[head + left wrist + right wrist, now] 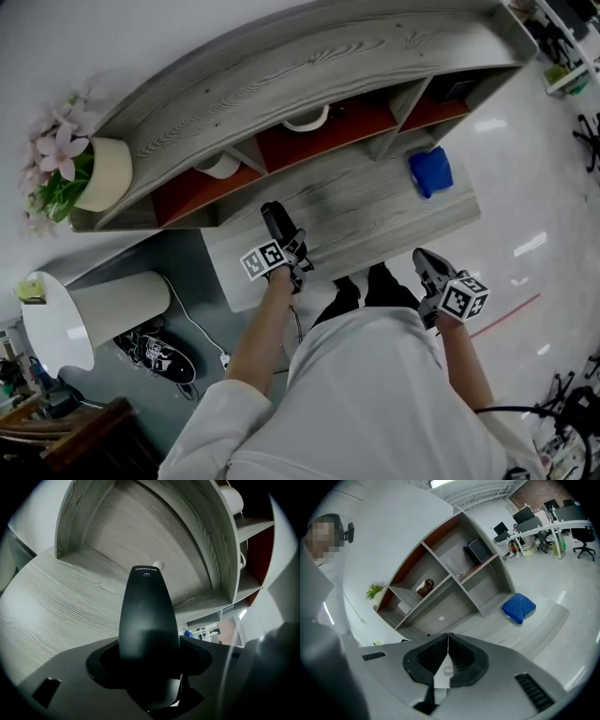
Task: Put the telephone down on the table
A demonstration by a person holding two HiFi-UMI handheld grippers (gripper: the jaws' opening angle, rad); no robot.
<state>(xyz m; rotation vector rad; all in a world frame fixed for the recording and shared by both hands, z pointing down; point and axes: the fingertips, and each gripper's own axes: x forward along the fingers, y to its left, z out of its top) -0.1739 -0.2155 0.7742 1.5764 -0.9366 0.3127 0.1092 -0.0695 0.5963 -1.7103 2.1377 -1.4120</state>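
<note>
Gripping the black telephone handset (149, 616), my left gripper (284, 246) hovered over the grey wooden table (375, 211) beneath it, the handset not yet laid down. Beside it, my right gripper (447, 660) was pinched together, empty.

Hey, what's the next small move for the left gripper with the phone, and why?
Probably lower the left gripper straight down toward the table. Its jaws are shut on the black telephone, which seems to hang above bare wood, with the blue cloth well off to the side.
</note>
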